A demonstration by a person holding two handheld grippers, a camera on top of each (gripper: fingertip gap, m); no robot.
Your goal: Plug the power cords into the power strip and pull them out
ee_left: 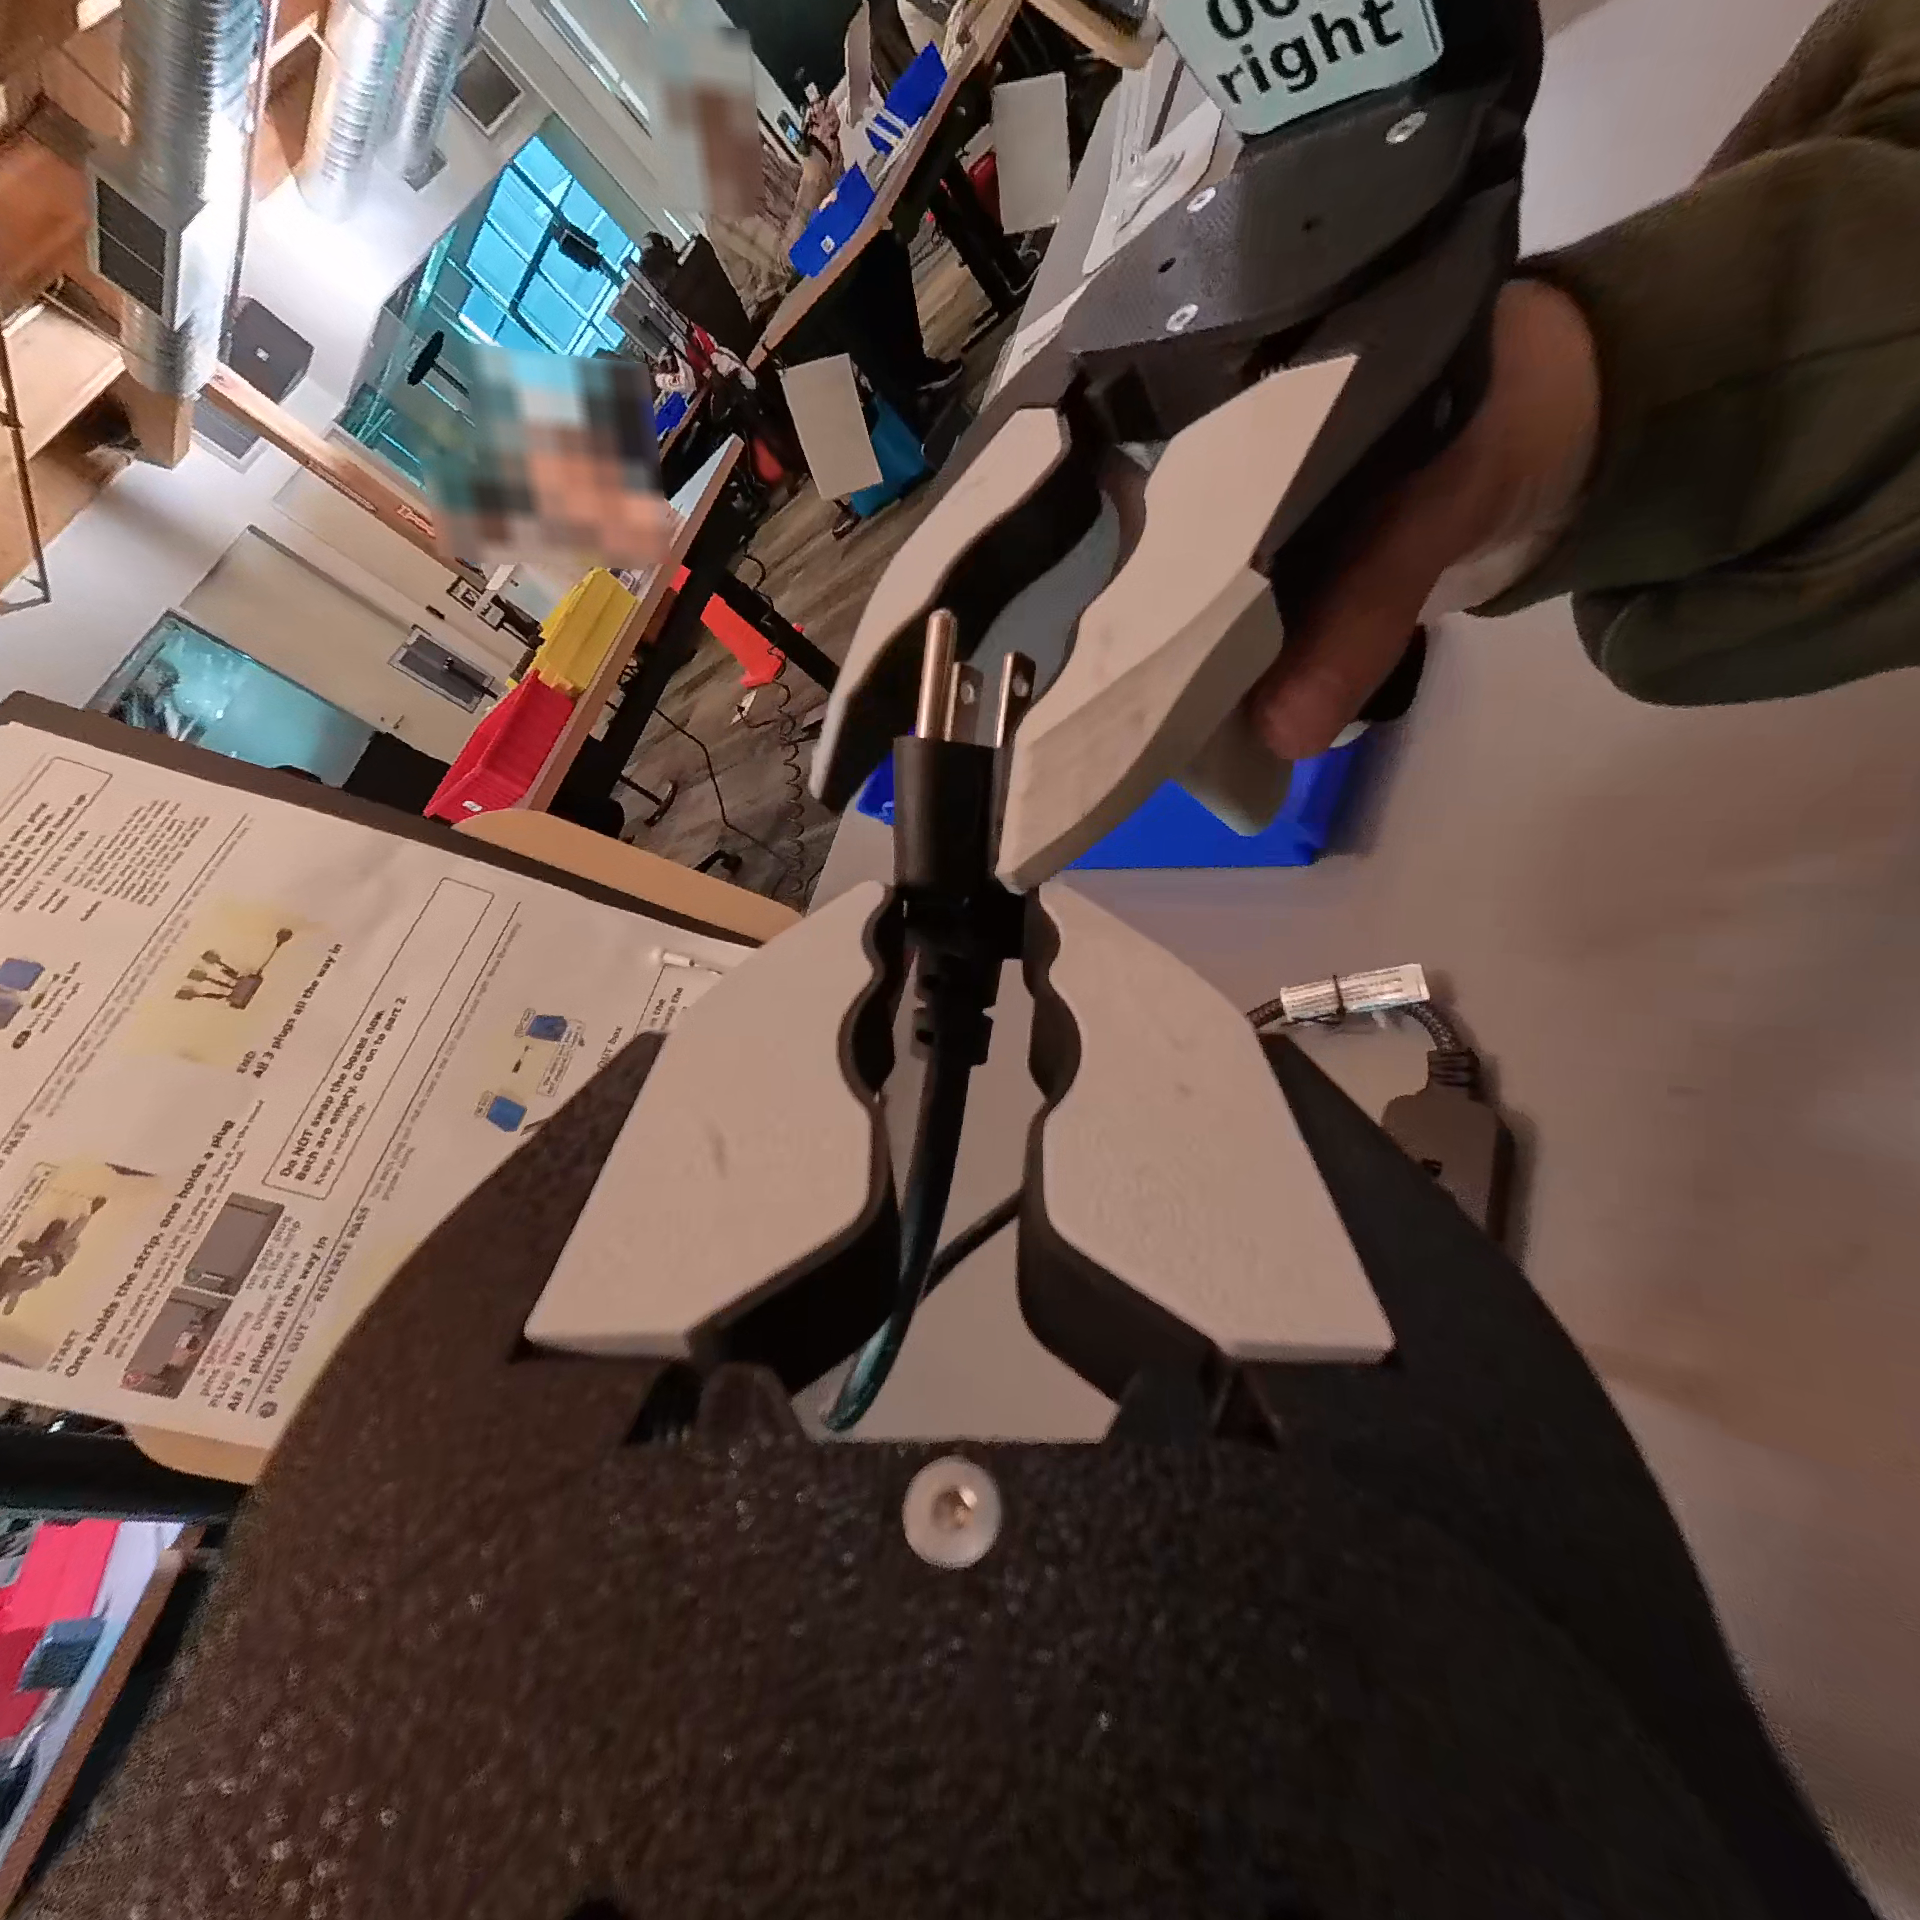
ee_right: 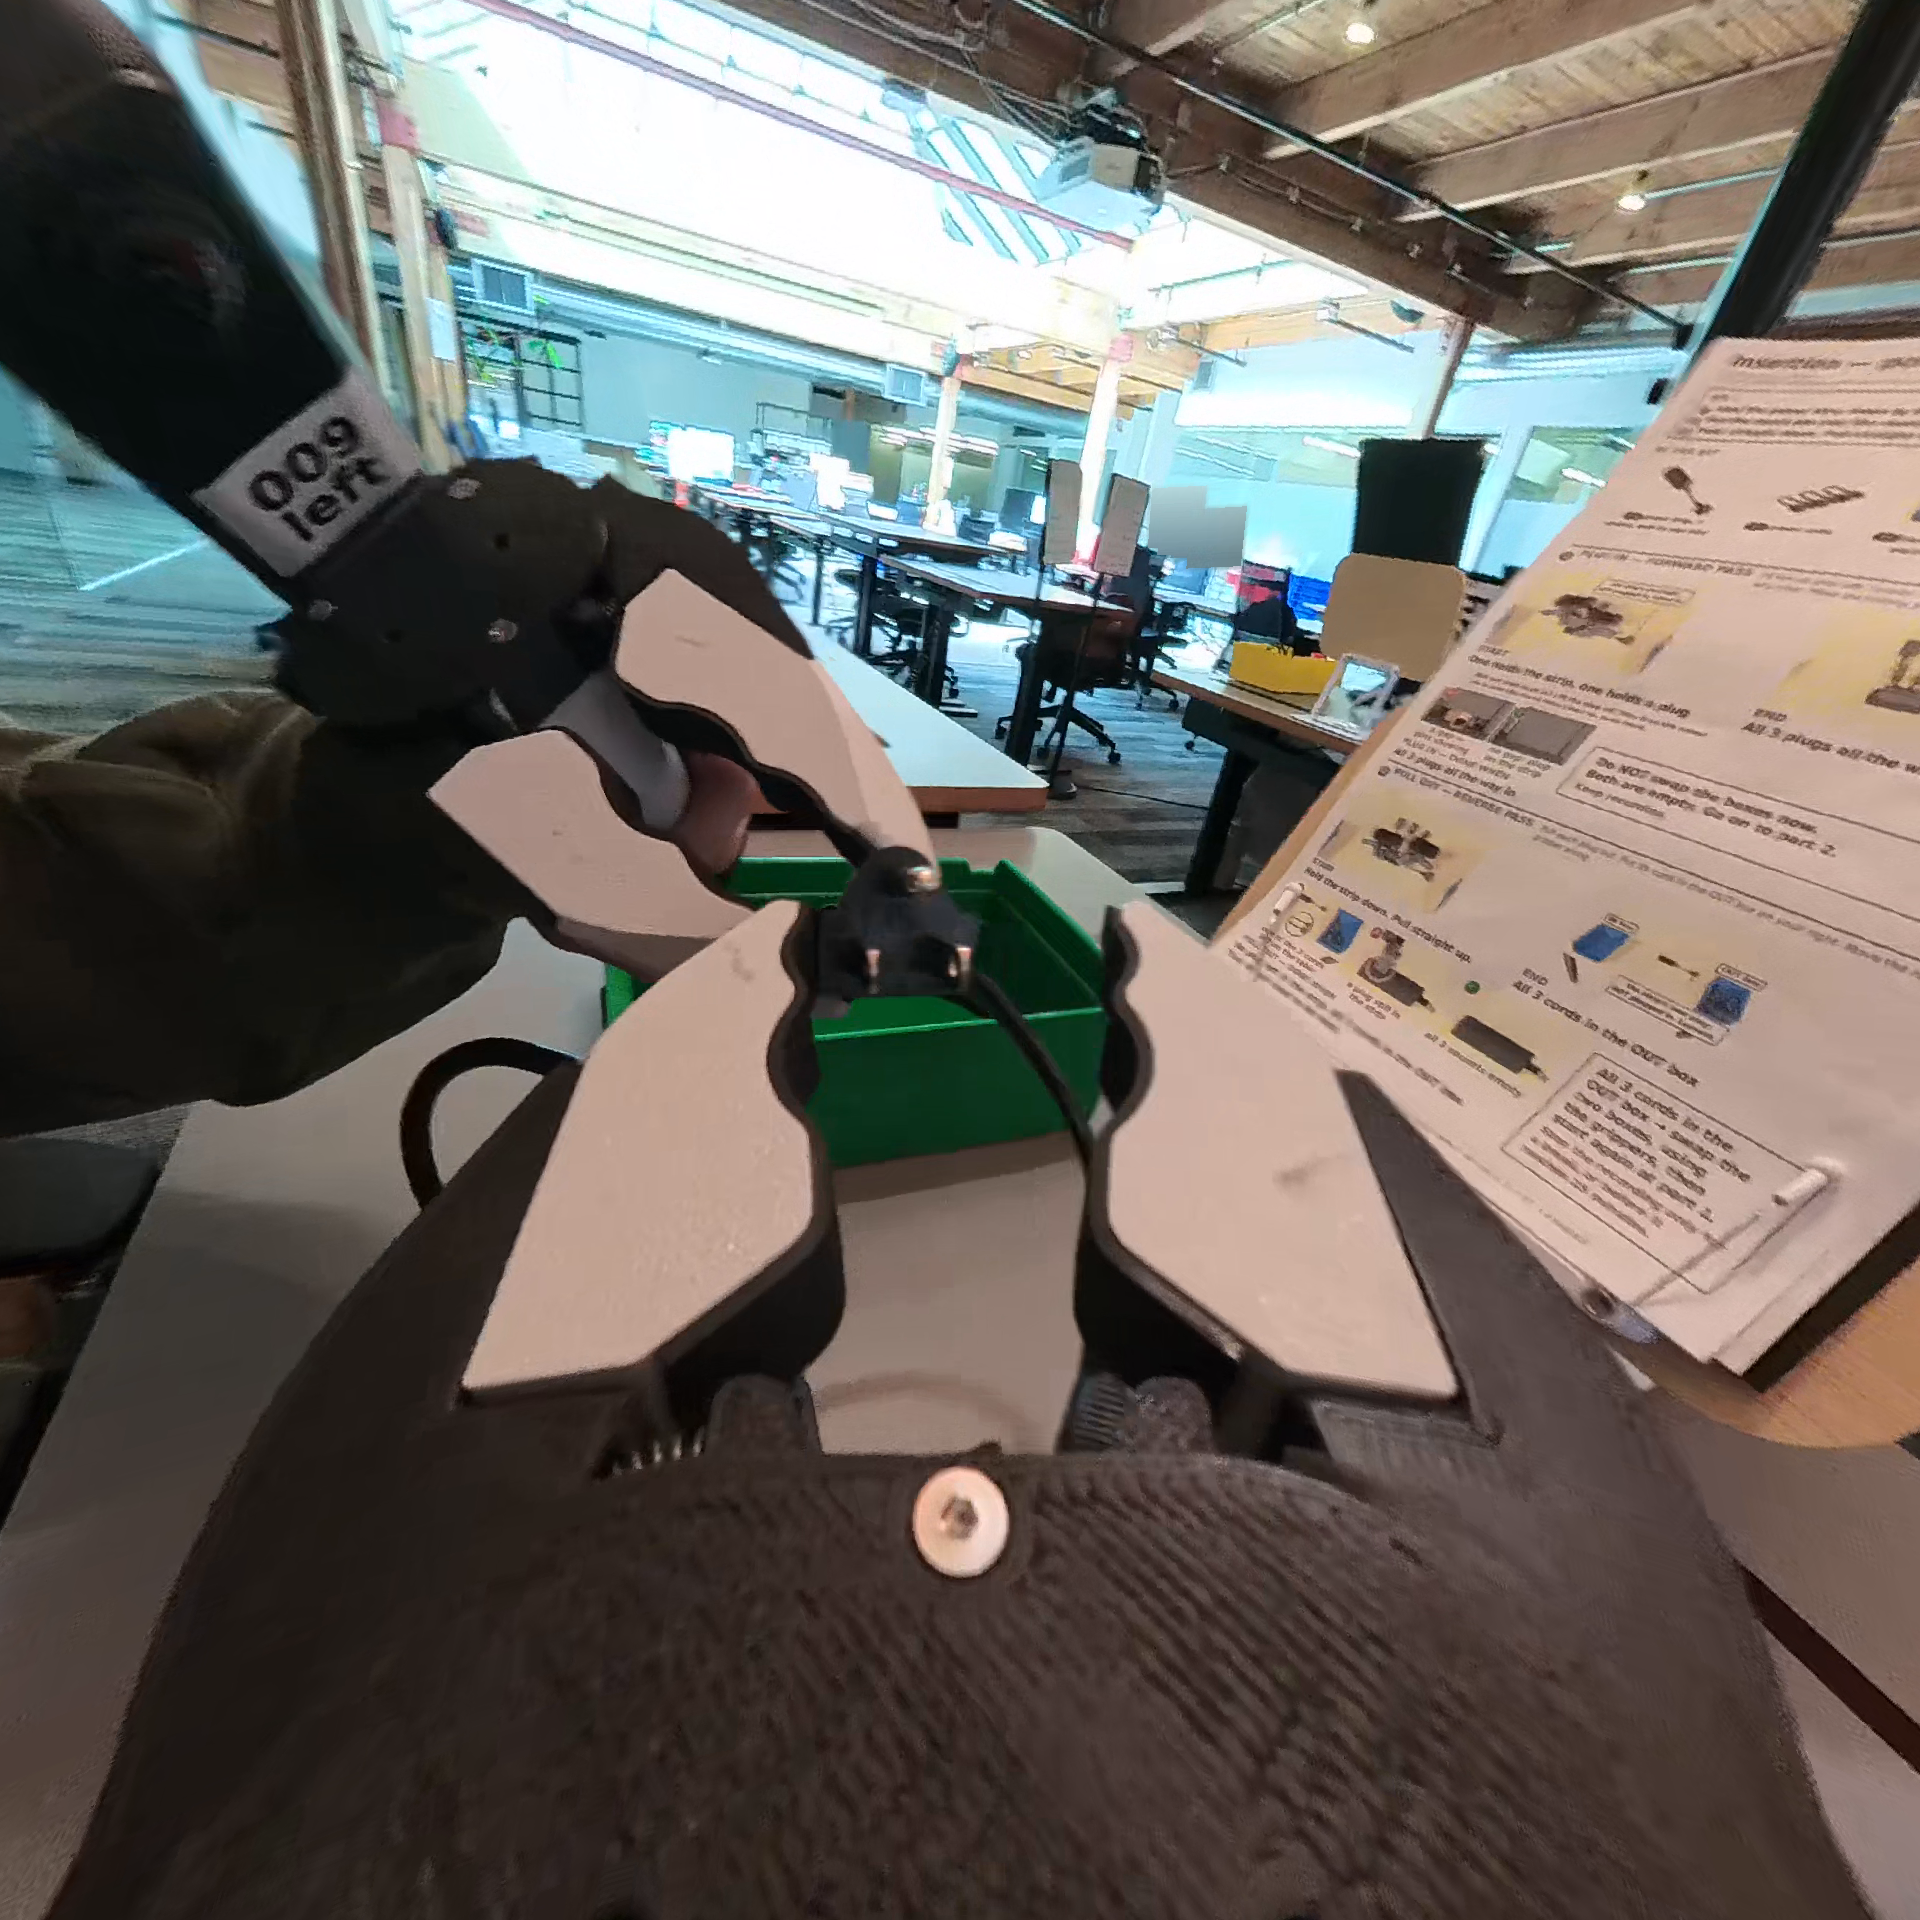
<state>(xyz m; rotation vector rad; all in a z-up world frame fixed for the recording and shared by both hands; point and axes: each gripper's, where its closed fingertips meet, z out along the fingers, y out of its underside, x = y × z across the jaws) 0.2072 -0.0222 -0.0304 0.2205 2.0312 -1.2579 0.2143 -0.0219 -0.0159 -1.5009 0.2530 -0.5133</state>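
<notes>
A black three-prong plug stands prongs up in the left wrist view. My left gripper is shut on its neck, and the cord hangs back between the fingers. My right gripper comes in from the upper right, open, with its fingers on either side of the plug's body. In the right wrist view the plug sits between my open right gripper's fingertips, close to the left finger. The left gripper holds it from the upper left. The cord trails down. No power strip is clearly visible.
A green box sits on the white table just behind the plug. A blue box lies beyond the right gripper. An instruction sheet on a wooden board stands close by. A black block with a braided cable lies on the table. The tips of both grippers are at nearly the same place.
</notes>
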